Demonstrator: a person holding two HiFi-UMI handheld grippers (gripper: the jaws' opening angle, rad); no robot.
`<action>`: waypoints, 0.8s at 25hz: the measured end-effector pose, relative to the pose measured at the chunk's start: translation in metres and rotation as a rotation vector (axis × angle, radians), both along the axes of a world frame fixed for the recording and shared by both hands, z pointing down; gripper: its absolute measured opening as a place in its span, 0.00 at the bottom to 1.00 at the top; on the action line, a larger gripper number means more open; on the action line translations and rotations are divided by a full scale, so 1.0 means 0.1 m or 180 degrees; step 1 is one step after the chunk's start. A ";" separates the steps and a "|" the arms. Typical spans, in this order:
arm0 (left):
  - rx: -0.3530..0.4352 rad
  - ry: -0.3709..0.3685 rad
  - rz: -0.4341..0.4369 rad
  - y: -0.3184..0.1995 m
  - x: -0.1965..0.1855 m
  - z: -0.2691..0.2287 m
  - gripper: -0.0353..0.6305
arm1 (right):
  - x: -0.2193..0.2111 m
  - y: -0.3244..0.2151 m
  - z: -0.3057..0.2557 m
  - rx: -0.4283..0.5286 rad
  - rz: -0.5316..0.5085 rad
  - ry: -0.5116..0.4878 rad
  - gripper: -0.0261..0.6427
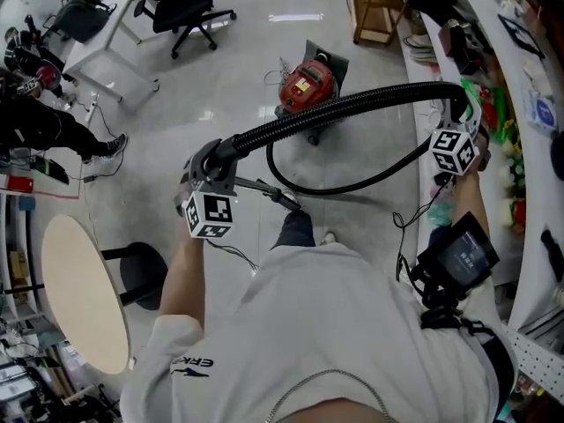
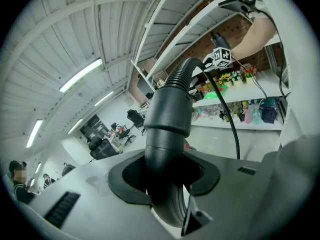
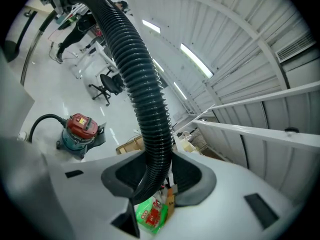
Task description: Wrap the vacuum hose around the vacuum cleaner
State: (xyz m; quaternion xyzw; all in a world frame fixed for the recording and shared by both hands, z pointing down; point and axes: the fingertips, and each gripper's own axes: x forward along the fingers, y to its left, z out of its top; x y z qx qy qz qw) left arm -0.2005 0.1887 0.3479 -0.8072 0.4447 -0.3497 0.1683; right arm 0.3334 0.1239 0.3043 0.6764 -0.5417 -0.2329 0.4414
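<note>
Floor point(image 1: 220, 86): pale, glossy, open workshop room.
Shelving point(image 1: 529, 192): white, cluttered, ran along the right.
Round table point(image 1: 75, 289): beige, lower left.
Office chair point(image 1: 187, 7): black, far side.
Vacuum cleaner point(image 1: 308, 84): red, stood on the floor ahead.
Vacuum hose point(image 1: 352, 106): black, held aloft in an arc. The left gripper point(image 2: 165, 184) was clamped on its smooth cuff, the right gripper point(image 3: 152, 176) on its ribbed length.

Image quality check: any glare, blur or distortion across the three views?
Head view: light glare on the floor, edges bowed, little blur. Left gripper view: heavy fisheye, black corners, ceiling lights blown out, hose sharp. Right gripper view: same fisheye, hose and vacuum sharp.
</note>
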 end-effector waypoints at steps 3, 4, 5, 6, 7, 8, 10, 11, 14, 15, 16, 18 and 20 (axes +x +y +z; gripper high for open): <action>-0.0006 0.0033 0.0068 -0.23 -0.02 0.02 0.26 | -0.03 -0.29 -0.09 0.0023 0.0039 0.0062 0.28; -0.0014 0.0040 0.0089 -0.31 -0.03 0.03 0.26 | -0.05 -0.38 -0.11 0.0026 0.0056 0.0075 0.28; -0.0022 0.0048 0.0107 -0.40 -0.04 0.05 0.26 | -0.06 -0.47 -0.12 0.0025 0.0070 0.0087 0.28; -0.0027 0.0058 0.0125 -0.49 -0.06 0.06 0.26 | -0.08 -0.56 -0.14 0.0024 0.0080 0.0099 0.28; -0.0026 0.0069 0.0140 -0.58 -0.08 0.06 0.26 | -0.11 -0.65 -0.16 0.0023 0.0086 0.0113 0.28; -0.0024 0.0081 0.0154 -0.67 -0.11 0.05 0.26 | -0.14 -0.75 -0.19 0.0024 0.0090 0.0126 0.28; -0.0013 0.0101 0.0175 -0.83 -0.17 0.03 0.26 | -0.21 -0.93 -0.23 0.0032 0.0097 0.0143 0.28; -0.0005 0.0107 0.0179 -0.92 -0.20 0.02 0.26 | -0.24 -1.02 -0.26 0.0037 0.0100 0.0148 0.28; -0.0009 0.0123 0.0191 -1.14 -0.31 0.01 0.26 | -0.36 -1.26 -0.31 0.0026 0.0115 0.0178 0.28; -0.0016 0.0128 0.0199 -1.19 -0.34 0.02 0.26 | -0.40 -1.33 -0.32 0.0022 0.0121 0.0190 0.28; -0.0017 0.0134 0.0208 -1.24 -0.38 0.03 0.26 | -0.45 -1.40 -0.33 0.0025 0.0128 0.0200 0.28; -0.0006 0.0149 0.0230 -1.36 -0.44 0.05 0.26 | -0.52 -1.53 -0.39 0.0051 0.0152 0.0219 0.28; 0.0007 0.0157 0.0244 -1.47 -0.51 0.06 0.26 | -0.58 -1.64 -0.46 0.0075 0.0166 0.0242 0.28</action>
